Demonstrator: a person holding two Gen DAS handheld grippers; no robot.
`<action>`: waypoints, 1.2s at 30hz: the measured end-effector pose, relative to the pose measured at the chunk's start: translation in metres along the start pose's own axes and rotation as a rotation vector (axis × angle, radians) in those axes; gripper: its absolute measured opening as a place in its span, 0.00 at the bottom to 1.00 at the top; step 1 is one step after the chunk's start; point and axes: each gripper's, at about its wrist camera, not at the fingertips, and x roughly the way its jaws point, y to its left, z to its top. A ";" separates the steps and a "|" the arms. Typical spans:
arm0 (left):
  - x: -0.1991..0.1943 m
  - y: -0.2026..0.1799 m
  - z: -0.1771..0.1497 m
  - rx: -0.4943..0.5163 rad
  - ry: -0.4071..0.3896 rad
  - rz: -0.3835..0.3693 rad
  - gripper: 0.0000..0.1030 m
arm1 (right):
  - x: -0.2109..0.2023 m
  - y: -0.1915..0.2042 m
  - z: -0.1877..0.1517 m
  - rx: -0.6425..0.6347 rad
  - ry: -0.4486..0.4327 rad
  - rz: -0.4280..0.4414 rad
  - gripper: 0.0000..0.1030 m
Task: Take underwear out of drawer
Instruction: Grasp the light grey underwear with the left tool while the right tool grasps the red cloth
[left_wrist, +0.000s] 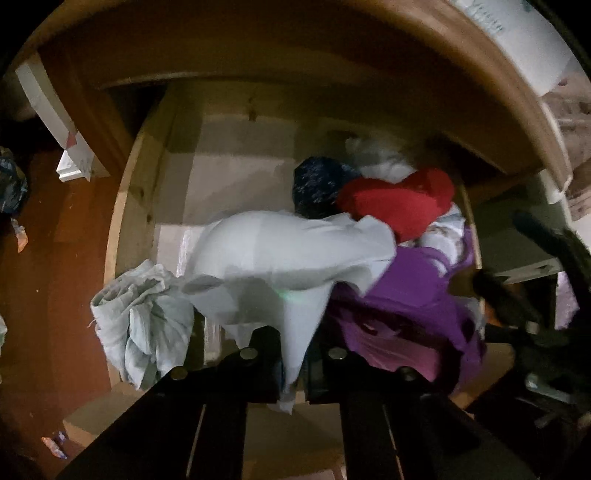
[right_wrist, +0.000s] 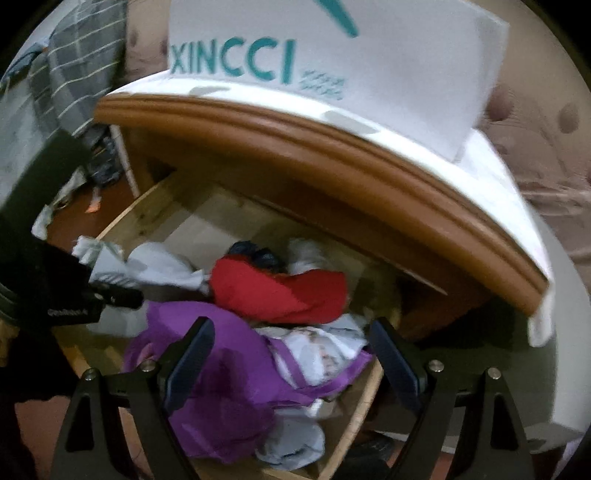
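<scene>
The left gripper (left_wrist: 293, 373) is clamped shut on a pale blue-white piece of underwear (left_wrist: 288, 254), whose cloth runs down into a pinched tail between the two black fingers at the bottom centre of the left wrist view and spreads above them over the open wooden drawer (left_wrist: 129, 206). A second crumpled pale garment (left_wrist: 140, 317) hangs over the drawer's left wall at lower left. To the right of the held piece lie a purple garment (left_wrist: 410, 295), a red one (left_wrist: 399, 203) above it, and a dark speckled one (left_wrist: 317, 181) just beside the red. In the right wrist view the right gripper (right_wrist: 291, 354) stands wide open with nothing between its fingers, poised over the purple cloth at the frame's lower middle. At the top centre of that view, a white box (right_wrist: 406, 55) on the cabinet top reads "XINCCI" in teal letters; smaller teal characters beside it are too blurred to read.
</scene>
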 end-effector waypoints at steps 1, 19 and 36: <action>-0.004 -0.001 0.000 0.006 -0.008 -0.012 0.05 | 0.004 -0.001 0.002 -0.006 0.011 0.020 0.86; -0.005 0.000 -0.004 0.041 0.013 -0.035 0.14 | 0.077 0.001 0.031 -0.039 0.163 0.069 0.86; 0.014 0.016 -0.007 -0.028 0.062 0.023 0.51 | 0.113 0.041 0.036 -0.308 0.124 -0.032 0.75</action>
